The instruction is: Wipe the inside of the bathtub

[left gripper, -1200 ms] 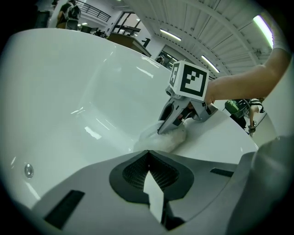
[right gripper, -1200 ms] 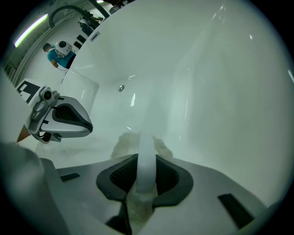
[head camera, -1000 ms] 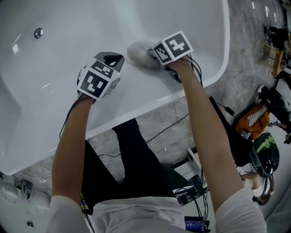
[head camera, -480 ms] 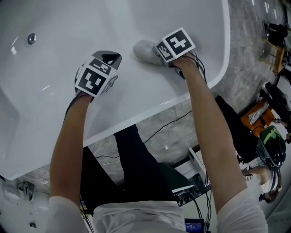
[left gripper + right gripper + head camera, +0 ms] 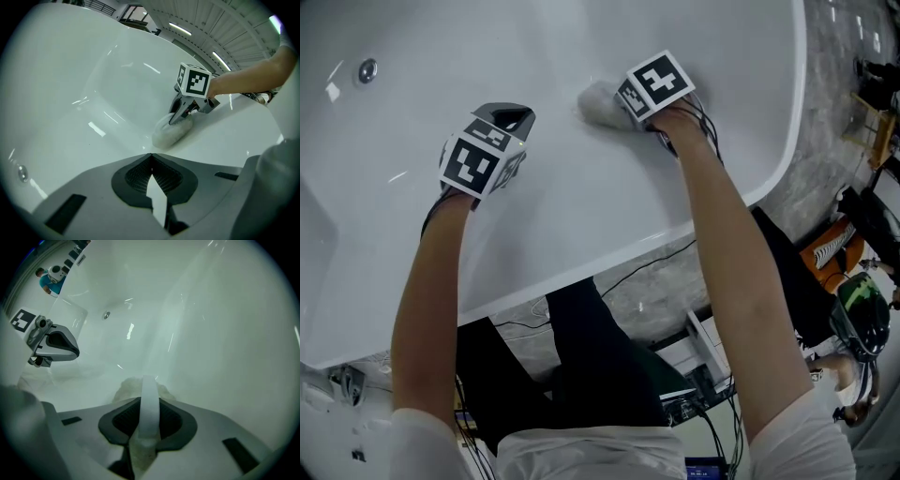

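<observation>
Bathtub [image 5: 581,202]: white and glossy; both grippers were inside it, over the sloped inner wall.
Right gripper [image 5: 623,108]: its jaws were clamped on a grey-white cloth [image 5: 596,103].
Cloth: a fluffy wad that lay against the tub's wall and stuck out in front of the jaws.
Left gripper [image 5: 502,117]: its jaws were closed together with nothing between them; it was near the cloth but apart from it.
Metal fitting [image 5: 367,69]: round, on the tub's surface, well apart from both grippers.

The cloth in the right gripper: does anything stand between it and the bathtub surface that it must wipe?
Nothing visible does. The cloth, held in the right gripper, lies on the bare bathtub wall. The left gripper is off to its side, apart from it.
</observation>
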The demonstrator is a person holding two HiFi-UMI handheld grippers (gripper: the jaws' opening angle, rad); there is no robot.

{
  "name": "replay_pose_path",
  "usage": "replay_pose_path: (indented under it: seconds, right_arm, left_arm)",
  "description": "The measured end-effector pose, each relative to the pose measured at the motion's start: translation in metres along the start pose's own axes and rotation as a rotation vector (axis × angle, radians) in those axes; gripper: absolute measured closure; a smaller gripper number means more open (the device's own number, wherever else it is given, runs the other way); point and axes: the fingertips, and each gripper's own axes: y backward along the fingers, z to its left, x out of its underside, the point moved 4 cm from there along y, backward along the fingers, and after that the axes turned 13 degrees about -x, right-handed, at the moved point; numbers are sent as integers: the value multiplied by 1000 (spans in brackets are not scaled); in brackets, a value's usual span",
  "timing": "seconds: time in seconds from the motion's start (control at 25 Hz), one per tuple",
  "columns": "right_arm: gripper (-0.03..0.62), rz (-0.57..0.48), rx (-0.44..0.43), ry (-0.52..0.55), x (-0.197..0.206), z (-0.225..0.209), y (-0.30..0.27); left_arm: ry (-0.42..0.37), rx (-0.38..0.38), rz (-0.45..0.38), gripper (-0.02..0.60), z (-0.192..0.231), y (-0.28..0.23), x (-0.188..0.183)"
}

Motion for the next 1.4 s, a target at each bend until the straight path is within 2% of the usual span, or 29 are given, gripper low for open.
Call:
replay_pose_path:
  seconds: [0.48,0.64,0.92,1.4]
  right_arm:
    - [496,-15,-8,-12,-23,-1,-47]
    - [494,-10,-15,-4,-33,17,-54]
    - [494,2,-40,14,-38,31,-62]
    - [494,27,-81,46,-63,64,-85]
  left_arm:
    - [-14,-46,45,571,41,0,42]
    - [-9,-58,59,571,56,17,58]
    - [-8,-70,61,571,62,30,64]
    - [34,-112,87,571,93,59,88]
